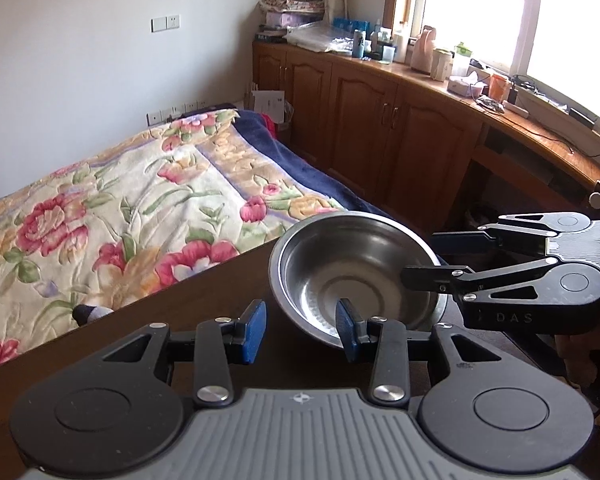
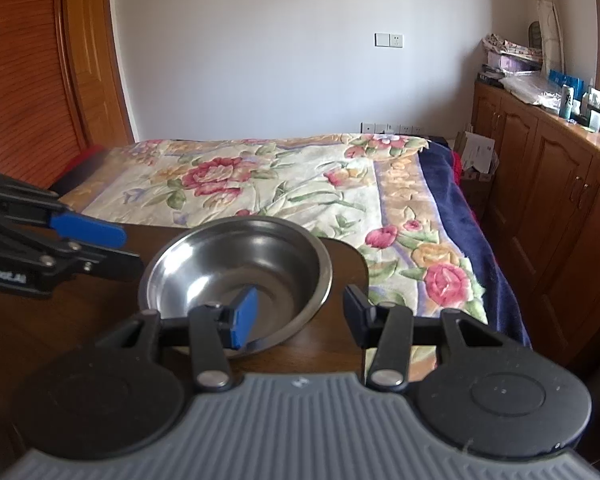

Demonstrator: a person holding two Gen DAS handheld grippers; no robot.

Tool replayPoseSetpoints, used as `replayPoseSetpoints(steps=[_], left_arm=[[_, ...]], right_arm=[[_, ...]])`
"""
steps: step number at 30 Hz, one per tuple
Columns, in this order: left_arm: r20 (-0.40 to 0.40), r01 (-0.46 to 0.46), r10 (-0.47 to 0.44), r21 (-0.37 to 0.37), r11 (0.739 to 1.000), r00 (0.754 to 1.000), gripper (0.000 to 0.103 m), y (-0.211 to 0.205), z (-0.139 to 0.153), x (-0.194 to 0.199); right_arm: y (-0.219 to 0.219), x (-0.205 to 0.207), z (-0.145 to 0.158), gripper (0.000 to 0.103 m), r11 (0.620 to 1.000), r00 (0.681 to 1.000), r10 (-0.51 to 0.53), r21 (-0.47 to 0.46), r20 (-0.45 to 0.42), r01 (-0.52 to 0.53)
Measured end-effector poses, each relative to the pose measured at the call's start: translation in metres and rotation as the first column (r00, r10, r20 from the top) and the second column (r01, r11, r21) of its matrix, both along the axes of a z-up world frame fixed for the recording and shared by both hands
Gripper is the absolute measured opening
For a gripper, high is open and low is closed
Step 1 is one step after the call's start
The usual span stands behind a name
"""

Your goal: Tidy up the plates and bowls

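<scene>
Silver steel bowl (image 1: 356, 268), dark brown table (image 1: 204, 296), floral bedspread (image 1: 112, 200)

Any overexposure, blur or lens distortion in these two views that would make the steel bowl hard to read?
Left wrist view: the window is blown out white, and the wooden cabinet run bows with fisheye curvature; the round stainless steel bowl stays sharp, with soft highlights. Right wrist view: evenly lit, bowl clear, the orange wooden door curves at the edge.

A floral quilt (image 2: 284, 184) covers the bed beside wooden cabinets (image 1: 380, 120).
</scene>
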State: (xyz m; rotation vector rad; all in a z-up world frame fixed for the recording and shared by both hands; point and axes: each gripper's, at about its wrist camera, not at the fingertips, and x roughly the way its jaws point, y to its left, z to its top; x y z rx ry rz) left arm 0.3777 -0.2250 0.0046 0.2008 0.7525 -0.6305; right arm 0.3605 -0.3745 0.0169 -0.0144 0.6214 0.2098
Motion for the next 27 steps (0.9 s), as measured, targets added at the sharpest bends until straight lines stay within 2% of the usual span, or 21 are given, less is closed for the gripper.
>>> replayPoseSetpoints(steps=[23,25,26,27], left_arm=[[-0.048,-0.026,0.027,0.015,1.000,0.999,0.066,-0.009,-0.016,0.019],[-0.052,-0.026,0.027,0.014,1.000,0.998,0.061,-0.009,-0.017,0.019],[-0.060,-0.023,0.024,0.011,1.000,0.998,0.051,-0.008,-0.017,0.019],[-0.075,-0.020,0.021,0.009,1.000,0.997,0.049,-0.007,-0.017,0.019]], right_arm=[[-0.003,0.009,-0.009,0.049,0.999,0.999,0.022,0.050,-0.047,-0.020],[-0.003,0.009,-0.009,0.049,0.998,0.999,0.025,0.053,-0.048,-0.023],[-0.003,0.010,-0.009,0.048,0.998,0.998,0.027,0.052,-0.049,-0.024],[-0.002,0.009,-0.010,0.047,0.998,0.998,0.029,0.050,-0.048,-0.027]])
